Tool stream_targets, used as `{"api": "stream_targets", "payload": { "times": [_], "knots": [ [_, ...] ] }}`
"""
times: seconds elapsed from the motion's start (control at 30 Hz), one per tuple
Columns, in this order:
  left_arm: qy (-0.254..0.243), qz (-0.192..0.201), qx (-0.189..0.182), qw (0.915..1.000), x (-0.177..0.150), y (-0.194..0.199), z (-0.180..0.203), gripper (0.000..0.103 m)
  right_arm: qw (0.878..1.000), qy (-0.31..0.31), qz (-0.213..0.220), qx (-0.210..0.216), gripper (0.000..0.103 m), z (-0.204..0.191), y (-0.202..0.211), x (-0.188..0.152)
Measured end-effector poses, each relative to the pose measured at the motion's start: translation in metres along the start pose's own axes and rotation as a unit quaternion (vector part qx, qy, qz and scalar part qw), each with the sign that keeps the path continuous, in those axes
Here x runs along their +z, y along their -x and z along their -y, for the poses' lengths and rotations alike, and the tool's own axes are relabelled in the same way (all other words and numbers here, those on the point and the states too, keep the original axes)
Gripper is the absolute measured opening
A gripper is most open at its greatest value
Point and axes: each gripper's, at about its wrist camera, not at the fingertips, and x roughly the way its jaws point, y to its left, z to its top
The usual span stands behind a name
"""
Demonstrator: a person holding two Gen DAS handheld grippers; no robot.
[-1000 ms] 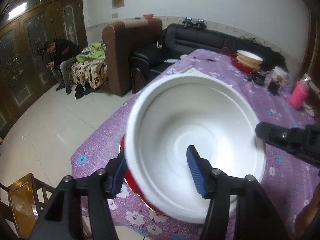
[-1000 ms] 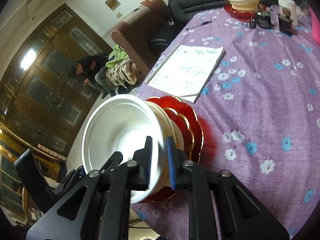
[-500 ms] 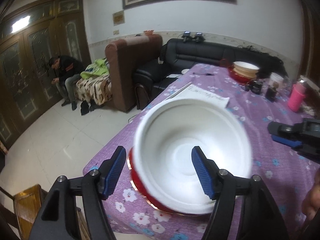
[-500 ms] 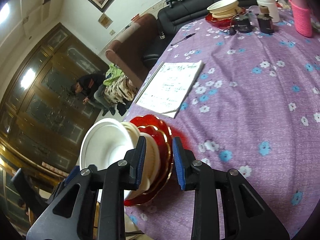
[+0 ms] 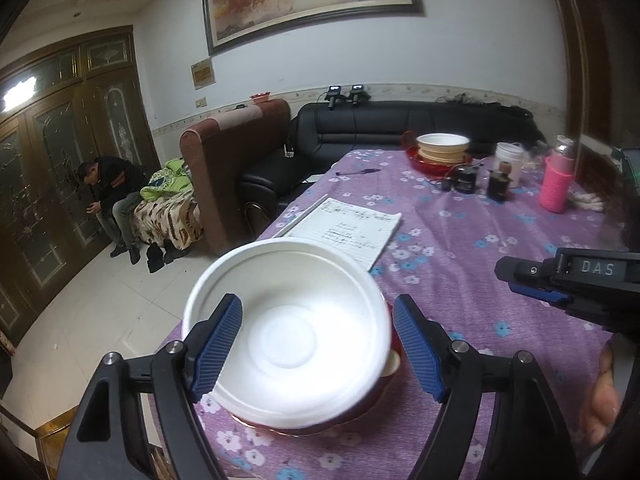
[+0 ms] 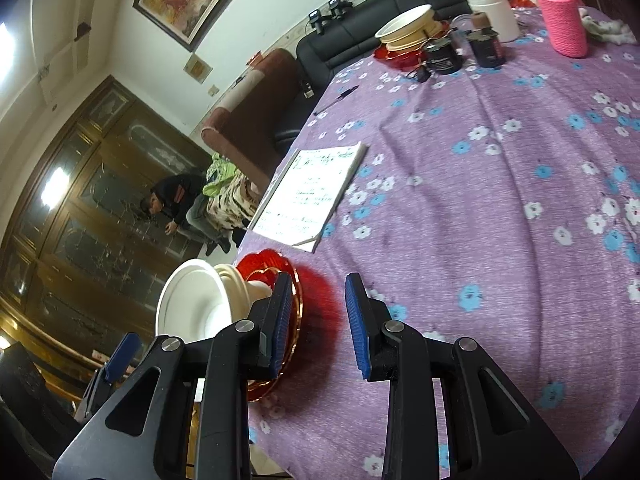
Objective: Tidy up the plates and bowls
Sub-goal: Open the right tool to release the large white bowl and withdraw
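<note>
Two grippers in frame, both with blue pads spread apart and nothing between them. Left gripper [image 5: 318, 344]: jaws wide, flanking the white bowl [image 5: 286, 330] without visible contact. Right gripper [image 6: 318, 320]: jaws parted, hovering beside the stack, left pad just in front of the red plate [image 6: 294, 280]; contact cannot be judged. White bowl nested on a cream bowl [image 6: 244, 288] atop the red plate, all at the near corner of the table [image 5: 460, 240] (purple cloth, floral print). Stack upright in the left wrist view. Second stack at the far end [image 5: 442, 148]: white and cream bowls on a red plate. Open notebook [image 5: 348, 232] lying between the two stacks, apart from both. Pink bottle [image 5: 558, 182], white jar [image 5: 510, 160] and two dark jars [image 6: 464, 52] near the far stack. Pen [image 5: 356, 172] beyond the notebook.
</note>
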Motion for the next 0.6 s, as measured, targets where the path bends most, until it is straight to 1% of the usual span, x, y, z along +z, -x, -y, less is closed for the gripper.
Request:
{"api": "stream_targets", "payload": {
  "times": [0.17, 0.43, 0.53, 0.6],
  "knots": [
    [0.002, -0.002, -0.008, 1.0000, 0.000, 0.004, 0.011, 0.078, 1.000, -0.001, 0.007, 0.002, 0.028, 0.009, 0.014, -0.001],
    [-0.003, -0.009, -0.037, 0.9993, -0.001, 0.009, 0.030, 0.079, 1.000, 0.008, 0.021, 0.014, 0.027, 0.017, 0.034, -0.005],
    [0.003, 0.000, -0.030, 0.9996, -0.002, 0.014, 0.028, 0.079, 0.999, 0.025, 0.024, 0.021, 0.028, 0.011, 0.036, -0.011],
    [0.008, 0.008, -0.025, 0.9996, -0.002, 0.017, 0.023, 0.083, 0.998, 0.044, 0.024, 0.028, 0.028, 0.003, 0.034, -0.016]
  ]
}}
